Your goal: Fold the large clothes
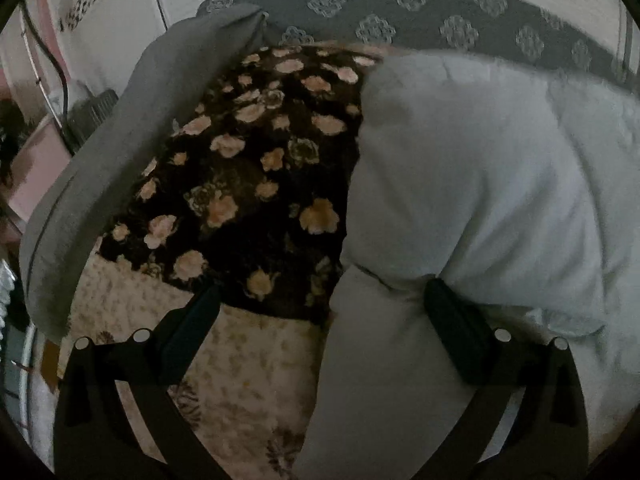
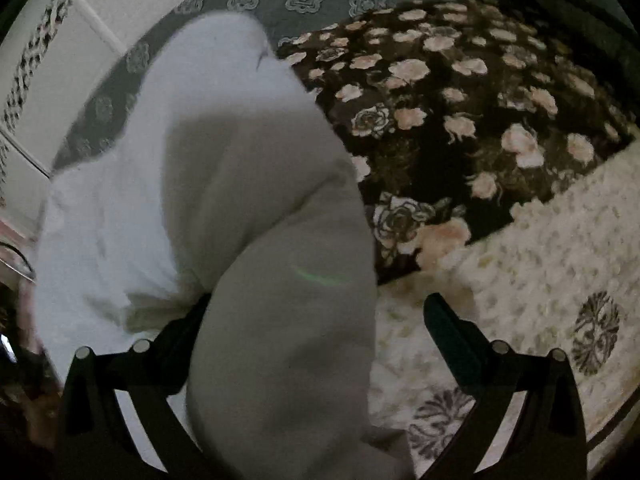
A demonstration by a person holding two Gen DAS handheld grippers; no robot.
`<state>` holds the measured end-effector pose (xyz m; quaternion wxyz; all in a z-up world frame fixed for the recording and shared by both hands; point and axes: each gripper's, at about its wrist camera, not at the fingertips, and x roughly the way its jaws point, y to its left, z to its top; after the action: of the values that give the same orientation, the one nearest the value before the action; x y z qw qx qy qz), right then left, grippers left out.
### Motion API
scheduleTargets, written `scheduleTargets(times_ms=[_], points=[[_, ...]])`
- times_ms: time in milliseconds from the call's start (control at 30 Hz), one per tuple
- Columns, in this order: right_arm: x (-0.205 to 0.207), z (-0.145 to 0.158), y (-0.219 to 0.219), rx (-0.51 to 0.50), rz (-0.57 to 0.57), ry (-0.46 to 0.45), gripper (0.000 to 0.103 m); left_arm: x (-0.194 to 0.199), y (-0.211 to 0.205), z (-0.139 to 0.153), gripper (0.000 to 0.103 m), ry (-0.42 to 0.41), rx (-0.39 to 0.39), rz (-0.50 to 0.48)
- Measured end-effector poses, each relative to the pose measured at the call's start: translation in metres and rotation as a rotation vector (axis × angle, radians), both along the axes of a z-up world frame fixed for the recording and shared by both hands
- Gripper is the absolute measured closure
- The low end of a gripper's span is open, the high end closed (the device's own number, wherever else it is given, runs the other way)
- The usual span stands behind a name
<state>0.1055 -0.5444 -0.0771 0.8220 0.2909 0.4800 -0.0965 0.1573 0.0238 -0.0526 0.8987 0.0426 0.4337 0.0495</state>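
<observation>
Here, both wrist views show a large pale grey garment (image 1: 480, 184) bunched and lifted over a bed covered by a dark floral blanket (image 1: 256, 168) and a cream patterned cover (image 1: 240, 380).

Left gripper (image 1: 320, 312): fingers wide apart. A hanging fold of the garment fills the right part of the gap and lies against the right-hand finger (image 1: 456, 332); the other finger (image 1: 192, 332) stands clear over the cream cover. No clamp visible.

Right gripper (image 2: 316, 320): fingers likewise spread. A thick fold of the garment (image 2: 256, 240) drapes across the left-hand finger (image 2: 180, 344) and down between the two; the right-hand finger (image 2: 452, 340) is bare.

Grey patterned fabric (image 1: 400, 12) runs along the far edge of the bed. A grey cushion-like piece (image 1: 132, 128) lies at the left in the left view. Both views are dim and blurred.
</observation>
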Motion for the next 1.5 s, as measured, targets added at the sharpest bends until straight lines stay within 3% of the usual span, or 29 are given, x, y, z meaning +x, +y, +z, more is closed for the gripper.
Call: scheduleTargets(times_ms=[133, 233, 367, 433, 533, 667, 767, 800, 867, 933, 1033, 1100, 1167, 1200, 1300, 1433, 1500], points=[[-0.010, 0.038, 0.005, -0.166, 0.069, -0.014, 0.002, -0.018, 0.027, 0.032, 0.003, -0.054, -0.139, 0.072], [-0.028, 0.058, 0.019, -0.228, 0.195, -0.031, 0.002, -0.041, 0.035, 0.052, 0.003, -0.059, -0.223, 0.063], [-0.045, 0.050, 0.018, -0.242, 0.209, 0.003, 0.002, -0.064, 0.005, 0.044, 0.003, 0.002, -0.161, -0.037], [-0.047, 0.041, 0.014, -0.172, 0.170, 0.012, 0.002, -0.071, -0.009, 0.026, 0.003, 0.049, -0.127, -0.049], [-0.051, 0.033, 0.026, -0.095, 0.178, 0.028, 0.002, -0.074, -0.021, 0.007, 0.003, 0.097, -0.154, -0.074], [-0.038, 0.018, 0.061, -0.184, 0.313, 0.089, 0.001, -0.067, -0.037, 0.002, 0.003, 0.076, -0.121, -0.114], [-0.031, 0.016, 0.065, -0.187, 0.315, 0.095, 0.001, -0.064, -0.045, -0.004, 0.003, 0.072, -0.127, -0.114], [-0.031, 0.018, 0.063, -0.170, 0.300, 0.087, 0.003, -0.062, -0.048, -0.006, 0.003, 0.067, -0.116, -0.116], [-0.032, 0.024, 0.054, -0.121, 0.239, 0.047, 0.025, -0.059, -0.049, -0.008, 0.003, 0.054, -0.098, -0.125], [-0.033, 0.030, 0.051, -0.107, 0.208, 0.011, 0.052, -0.057, -0.053, -0.007, 0.009, 0.051, -0.102, -0.133], [-0.032, 0.045, 0.065, -0.167, 0.209, -0.023, 0.070, -0.057, -0.061, -0.004, 0.024, 0.035, -0.100, -0.154], [-0.030, 0.055, 0.062, -0.159, 0.202, -0.079, 0.076, -0.059, -0.065, -0.002, 0.042, 0.007, -0.117, -0.157], [-0.034, 0.069, 0.054, -0.130, 0.171, -0.146, 0.080, -0.062, -0.071, 0.002, 0.057, -0.025, -0.133, -0.169], [-0.036, 0.081, 0.053, -0.153, 0.162, -0.185, 0.082, -0.060, -0.075, 0.004, 0.068, -0.036, -0.141, -0.174], [-0.041, 0.108, 0.056, -0.265, 0.141, -0.253, 0.086, -0.056, -0.089, 0.014, 0.082, -0.065, -0.213, -0.176], [-0.065, 0.149, 0.035, -0.453, 0.013, -0.324, 0.086, -0.052, -0.145, 0.020, 0.086, -0.074, -0.314, -0.306], [-0.080, 0.160, 0.016, -0.544, -0.059, -0.297, 0.084, -0.051, -0.181, 0.020, 0.085, -0.087, -0.346, -0.394]])
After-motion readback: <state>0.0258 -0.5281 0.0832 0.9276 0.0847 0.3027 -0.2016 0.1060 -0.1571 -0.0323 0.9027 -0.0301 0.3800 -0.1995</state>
